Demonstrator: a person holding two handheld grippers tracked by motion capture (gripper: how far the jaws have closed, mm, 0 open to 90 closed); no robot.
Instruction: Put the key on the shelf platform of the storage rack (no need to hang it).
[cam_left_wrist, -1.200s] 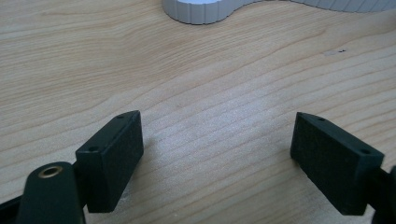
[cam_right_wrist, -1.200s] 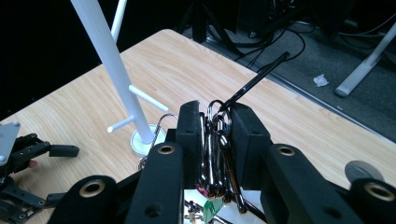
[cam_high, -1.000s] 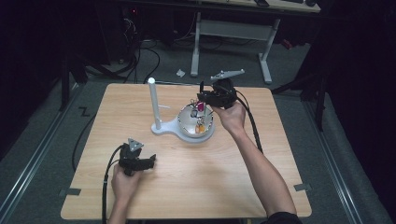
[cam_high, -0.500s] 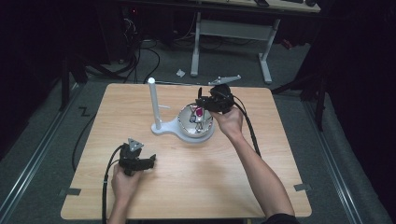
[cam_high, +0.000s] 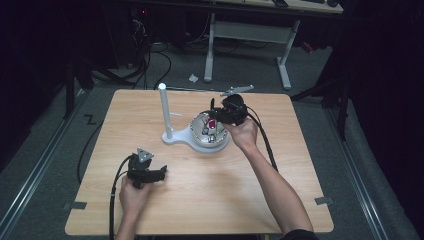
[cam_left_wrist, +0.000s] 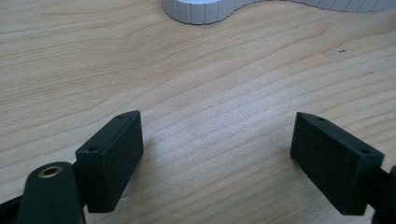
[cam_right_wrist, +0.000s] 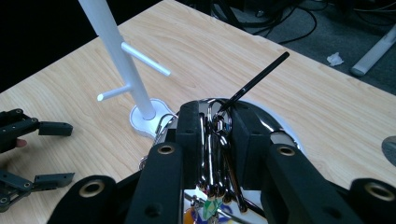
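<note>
A white stand with an upright post (cam_high: 165, 112) (cam_right_wrist: 116, 51) and short side pegs carries a shiny metal bowl (cam_high: 198, 132) on its base. My right gripper (cam_high: 215, 116) (cam_right_wrist: 215, 116) hangs over the bowl, shut on a bunch of metal key rings (cam_right_wrist: 215, 154). A thin black rod (cam_right_wrist: 254, 84) sticks up and away from the bunch. Small coloured items lie in the bowl under the jaws. My left gripper (cam_high: 159, 174) (cam_left_wrist: 217, 149) rests low on the wooden table (cam_high: 280, 165) at the front left, open with bare wood between its jaws. It also appears in the right gripper view (cam_right_wrist: 51, 151).
The stand's white base (cam_left_wrist: 201, 9) lies ahead of the left gripper. Cables trail from both grippers toward the table's near edge. Beyond the table's far edge, a desk frame (cam_high: 245, 32) and cables sit on the dark floor.
My right gripper has shifted a little left and toward me over the bowl, still holding the rings. The left gripper has stayed where it was.
</note>
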